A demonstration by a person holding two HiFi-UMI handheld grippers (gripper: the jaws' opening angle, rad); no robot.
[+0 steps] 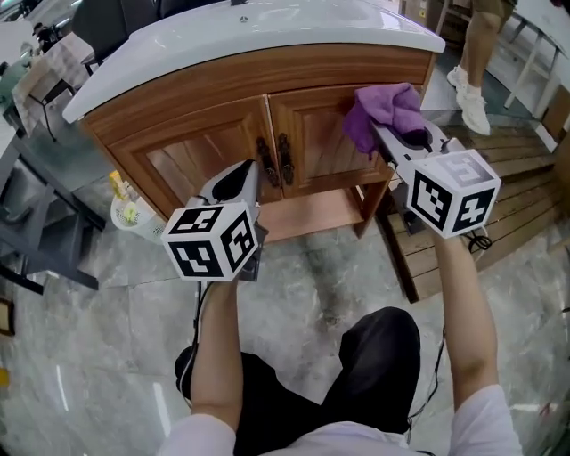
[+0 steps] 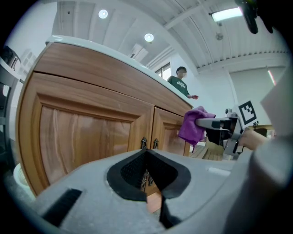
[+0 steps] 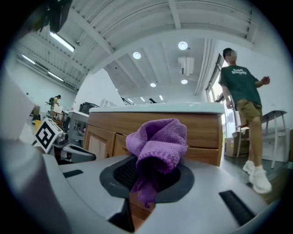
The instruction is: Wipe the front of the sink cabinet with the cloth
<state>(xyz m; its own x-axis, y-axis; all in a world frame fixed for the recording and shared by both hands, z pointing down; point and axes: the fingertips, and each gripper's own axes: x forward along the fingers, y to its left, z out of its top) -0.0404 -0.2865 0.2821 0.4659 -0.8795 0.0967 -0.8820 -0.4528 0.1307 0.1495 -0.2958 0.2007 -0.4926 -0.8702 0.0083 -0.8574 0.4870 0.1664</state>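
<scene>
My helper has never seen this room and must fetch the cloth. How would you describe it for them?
Find the wooden sink cabinet with the white top. High on its right door, the right gripper holds a bunched purple cloth. It's the only purple, soft thing there.

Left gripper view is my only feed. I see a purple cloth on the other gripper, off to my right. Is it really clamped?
Observer: Yes. In the right gripper view the right gripper is shut on the cloth, which bunches up above the jaws.
Operator: Where is it working?
Observer: The head view puts the cloth at the upper outer corner of the right door, and it looks pressed against the wood there.
Operator: Anything low down on my side to mind?
Observer: A white basket holding bottles stands just left of the cabinet.
</scene>
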